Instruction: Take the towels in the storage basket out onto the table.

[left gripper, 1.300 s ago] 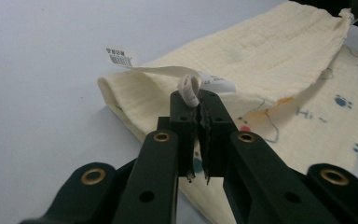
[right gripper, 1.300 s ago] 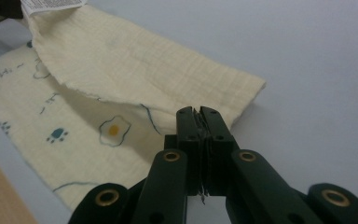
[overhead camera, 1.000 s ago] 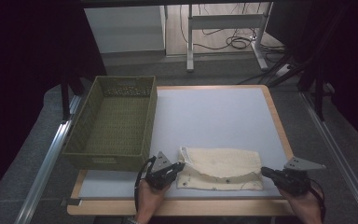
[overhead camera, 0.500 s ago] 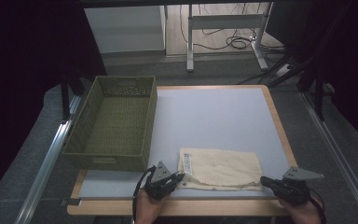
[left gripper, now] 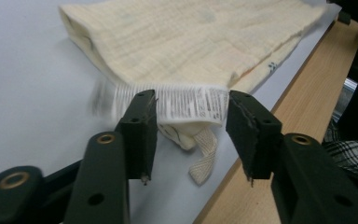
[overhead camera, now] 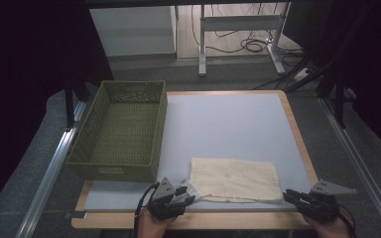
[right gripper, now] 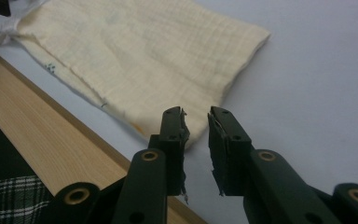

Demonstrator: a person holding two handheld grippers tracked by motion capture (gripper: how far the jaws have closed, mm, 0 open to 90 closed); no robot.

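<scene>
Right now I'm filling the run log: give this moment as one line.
left gripper: open, at cloth label | right gripper: open, at cloth corner | basket: empty

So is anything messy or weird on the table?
Mostly tidy. The folded cream cloth lies flat, but its printed label and a loop of white tape stick out at the corner by the left tongs. The green basket sits straight.

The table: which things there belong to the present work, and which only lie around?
In use:
- cream cloth, folded flat
- its printed label
- left tongs, open at the label
- right tongs, open at the cloth's corner

Lying about:
- green basket
- floor cables
</scene>
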